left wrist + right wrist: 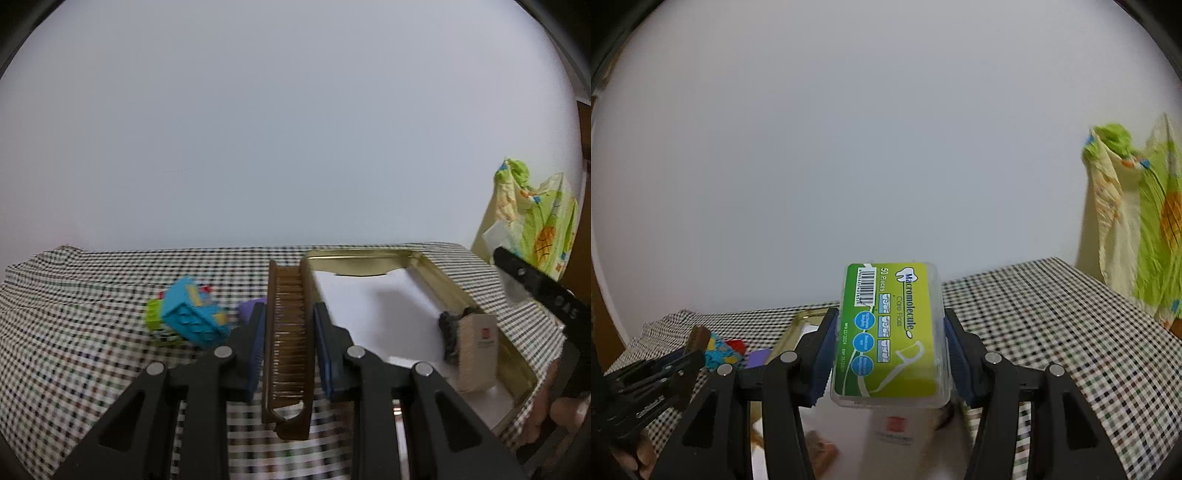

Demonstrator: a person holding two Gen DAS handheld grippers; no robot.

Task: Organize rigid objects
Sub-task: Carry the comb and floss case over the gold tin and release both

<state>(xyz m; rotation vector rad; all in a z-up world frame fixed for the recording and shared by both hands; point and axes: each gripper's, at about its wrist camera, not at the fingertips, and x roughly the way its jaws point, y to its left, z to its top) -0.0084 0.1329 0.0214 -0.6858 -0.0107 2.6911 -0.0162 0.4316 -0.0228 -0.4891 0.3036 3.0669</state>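
Observation:
My left gripper (289, 334) is shut on a brown folding comb (288, 343) and holds it above the checked cloth, just left of an open gold tin (439, 273) lined with white paper. A wooden brush (474, 350) with dark bristles lies in the tin's right part. My right gripper (889, 343) is shut on a green floss-pick box (890, 332) and holds it over the tin (798, 325), above the brush (897, 424). The left gripper shows at the left of the right wrist view (653, 384).
A blue and green toy block truck (188, 314) and a purple object (249, 308) lie on the checked tablecloth (74, 332) left of the comb. A green and yellow patterned cloth (1137, 221) hangs at the right. A plain wall stands behind the table.

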